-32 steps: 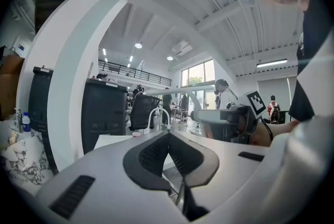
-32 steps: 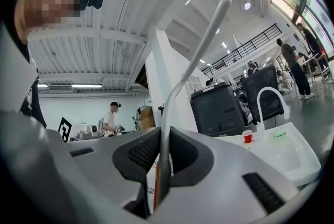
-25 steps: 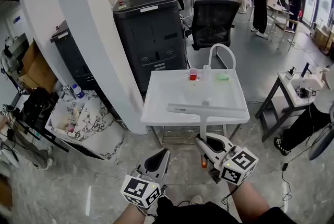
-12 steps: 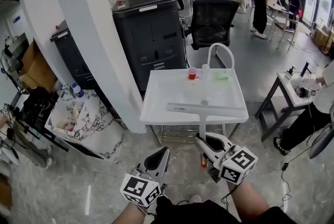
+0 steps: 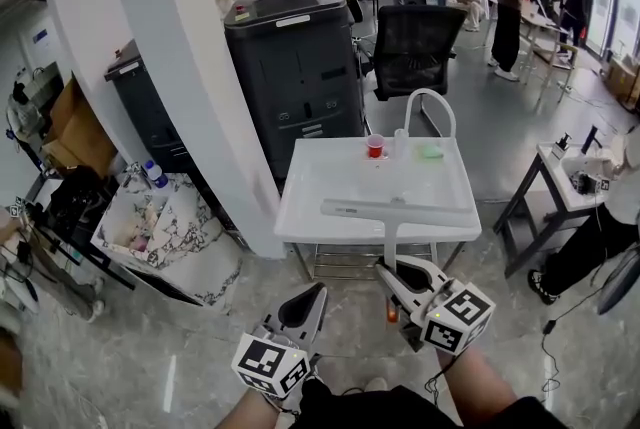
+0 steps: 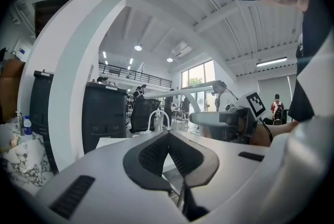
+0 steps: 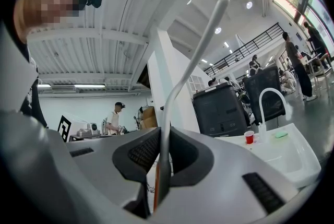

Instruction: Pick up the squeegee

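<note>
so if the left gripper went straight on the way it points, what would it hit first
Probably the front rim of the white sink table, ahead of the left gripper; height is unclear, so it might slip under.

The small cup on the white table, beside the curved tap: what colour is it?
The cup is red; the head view shows it best.

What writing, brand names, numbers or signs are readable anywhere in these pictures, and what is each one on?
No text can be read here.
White label on the copier: too small to read.
Faint marks on the squeegee: too small to read.
On the left tongs and right tongs: only black-and-white square patterns, no letters.
Label on the bottle: blurred.
</note>
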Action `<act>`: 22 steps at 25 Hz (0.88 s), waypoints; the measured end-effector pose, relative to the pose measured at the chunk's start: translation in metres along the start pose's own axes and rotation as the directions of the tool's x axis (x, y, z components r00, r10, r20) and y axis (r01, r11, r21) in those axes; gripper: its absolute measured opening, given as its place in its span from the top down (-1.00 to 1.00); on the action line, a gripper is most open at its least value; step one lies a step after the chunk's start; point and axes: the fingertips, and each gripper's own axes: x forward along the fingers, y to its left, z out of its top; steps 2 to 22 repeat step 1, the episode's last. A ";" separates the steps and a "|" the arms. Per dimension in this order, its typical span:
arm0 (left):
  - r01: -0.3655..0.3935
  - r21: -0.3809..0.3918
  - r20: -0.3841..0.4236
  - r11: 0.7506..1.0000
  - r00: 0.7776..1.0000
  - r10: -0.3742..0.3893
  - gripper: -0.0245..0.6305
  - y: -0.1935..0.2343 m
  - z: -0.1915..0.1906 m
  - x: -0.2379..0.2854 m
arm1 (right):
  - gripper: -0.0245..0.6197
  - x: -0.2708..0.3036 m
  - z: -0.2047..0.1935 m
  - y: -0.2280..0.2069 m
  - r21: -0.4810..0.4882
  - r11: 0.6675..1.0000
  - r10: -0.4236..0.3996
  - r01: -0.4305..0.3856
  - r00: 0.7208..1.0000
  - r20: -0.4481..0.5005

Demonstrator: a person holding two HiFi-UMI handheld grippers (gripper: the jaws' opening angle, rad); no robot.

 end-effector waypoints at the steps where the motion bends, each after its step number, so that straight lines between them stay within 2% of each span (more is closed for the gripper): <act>1: -0.001 -0.001 0.000 1.000 1.000 0.001 0.87 0.000 0.001 0.000 | 0.76 0.000 0.001 0.000 -0.001 1.000 0.001 -0.001 1.000 0.000; 22: -0.001 -0.001 0.000 1.000 1.000 0.001 0.87 0.000 0.001 0.000 | 0.76 0.000 0.001 0.000 -0.001 1.000 0.001 -0.001 1.000 0.000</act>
